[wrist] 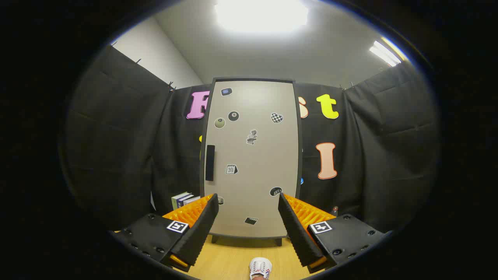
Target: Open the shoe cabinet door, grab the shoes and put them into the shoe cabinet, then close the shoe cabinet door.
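I'm holding the gripper (248,200) with fingers spread wide, nothing between them, open wooden floor (229,260) lying ahead. The shoe cabinet (253,155) is standing beyond them, door closed, stickers scattered, dark handle (210,162) along its left edge. A white shoe (260,268) is sitting between the fingers below.

Shoe (260,268) before cabinet (252,163), books (185,200) left.

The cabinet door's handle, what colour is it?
Black, on the pale beige door; the handle shows in the gripper view.
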`<state>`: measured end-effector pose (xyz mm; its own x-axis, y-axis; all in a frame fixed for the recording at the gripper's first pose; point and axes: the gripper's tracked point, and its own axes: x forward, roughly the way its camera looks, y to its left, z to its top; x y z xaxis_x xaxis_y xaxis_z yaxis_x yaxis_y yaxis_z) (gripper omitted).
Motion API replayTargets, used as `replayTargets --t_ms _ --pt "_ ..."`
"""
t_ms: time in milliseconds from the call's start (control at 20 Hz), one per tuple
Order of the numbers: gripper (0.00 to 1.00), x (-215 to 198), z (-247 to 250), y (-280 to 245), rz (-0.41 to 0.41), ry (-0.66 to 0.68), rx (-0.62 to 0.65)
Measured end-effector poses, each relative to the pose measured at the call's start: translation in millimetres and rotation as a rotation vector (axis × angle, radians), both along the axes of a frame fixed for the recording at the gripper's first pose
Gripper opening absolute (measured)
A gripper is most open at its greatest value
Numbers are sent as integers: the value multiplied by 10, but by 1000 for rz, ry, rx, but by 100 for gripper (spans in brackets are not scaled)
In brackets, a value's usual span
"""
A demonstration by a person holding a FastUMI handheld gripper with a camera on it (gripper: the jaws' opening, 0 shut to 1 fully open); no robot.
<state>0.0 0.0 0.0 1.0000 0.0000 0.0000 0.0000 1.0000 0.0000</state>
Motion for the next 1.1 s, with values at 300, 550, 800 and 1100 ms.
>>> replayTargets --t_ms 300,550,800,1100 --pt "97 -41 32 -3 -7 3 12" --pt "97 -23 97 43 -5 13 9" --pt "97 68 236 93 1 13 8" --pt "97 337 446 121 -14 11 14"
